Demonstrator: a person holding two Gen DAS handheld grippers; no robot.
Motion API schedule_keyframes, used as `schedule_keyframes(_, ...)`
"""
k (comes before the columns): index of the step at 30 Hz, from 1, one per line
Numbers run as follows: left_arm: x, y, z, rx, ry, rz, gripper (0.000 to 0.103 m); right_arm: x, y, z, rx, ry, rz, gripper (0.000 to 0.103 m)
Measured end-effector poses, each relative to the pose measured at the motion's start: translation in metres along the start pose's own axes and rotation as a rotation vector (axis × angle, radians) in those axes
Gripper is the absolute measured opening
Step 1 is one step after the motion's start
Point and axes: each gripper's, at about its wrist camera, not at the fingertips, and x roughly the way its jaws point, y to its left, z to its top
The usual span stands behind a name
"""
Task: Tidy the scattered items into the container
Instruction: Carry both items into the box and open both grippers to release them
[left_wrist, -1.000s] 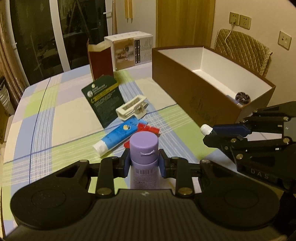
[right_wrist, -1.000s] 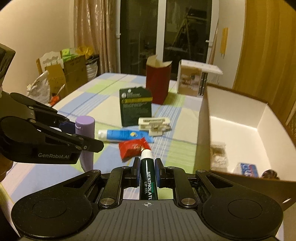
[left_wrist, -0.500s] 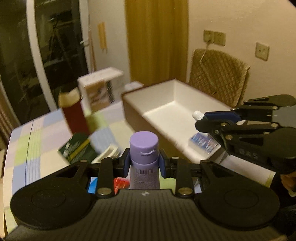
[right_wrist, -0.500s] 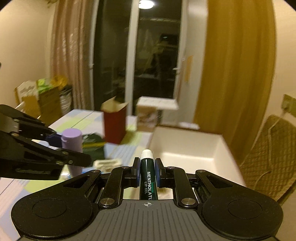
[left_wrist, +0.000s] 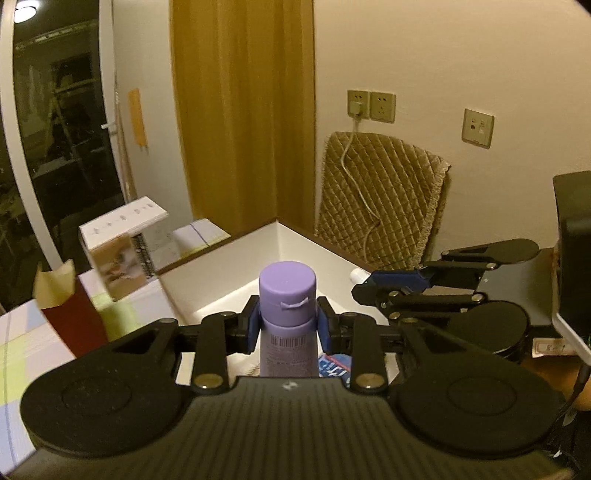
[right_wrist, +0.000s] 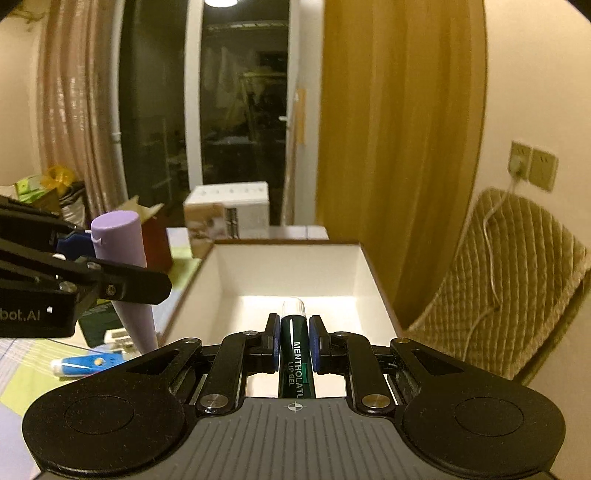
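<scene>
Container: the brown box with white inside (right_wrist: 288, 273) sits on the tabletop (right_wrist: 22, 391), open at the top; a blue-printed packet (left_wrist: 332, 367) already lies on its floor.
Left claw: the left claw (left_wrist: 288, 325) is clamped on the purple tube (left_wrist: 287, 317), gripped just under its cap, cap pointing up.
Right claw: the right claw (right_wrist: 293, 343) is clamped on the dark green lip gel stick (right_wrist: 294, 350), white cap pointing forward.
What changed: a second ago both claws were low over the tabletop clutter with the box off to one side. Now both have lifted and swung across, and each wrist view looks into the white interior.
Position over the box: the lip gel stick appears to be above the near end of the box. In the right wrist view the purple tube hangs just beside the left wall, so whether it is fully over the opening cannot be told.
Claws to each other: side by side and near, not touching.
Meaning for the task: the carry looks almost finished for these two items; the release step appears to come next.
Risk: the purple tube could land on the rim or outside it if let go here.
Still scattered: a blue tube (right_wrist: 86, 363), a white clip-like item (right_wrist: 118, 338) and a dark green card (right_wrist: 98, 325) lie on the tabletop left of the box.
Other things: a red carton (left_wrist: 74, 321) and a white carton (right_wrist: 227, 210) stand behind it.
</scene>
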Motion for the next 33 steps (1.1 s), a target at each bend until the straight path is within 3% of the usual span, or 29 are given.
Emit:
schedule_keyframes(14,0.049,-0.01,-0.033,0.02,0.102,-0.029,0.026,0.025,-0.014,-0.023,0.053,0.086,0.002,0.018)
schedule_keyframes(33,0.067,-0.007,-0.05,0.003,0.138,-0.036,0.026,0.038,-0.021,-0.032,0.069,0.121,0.0,0.018)
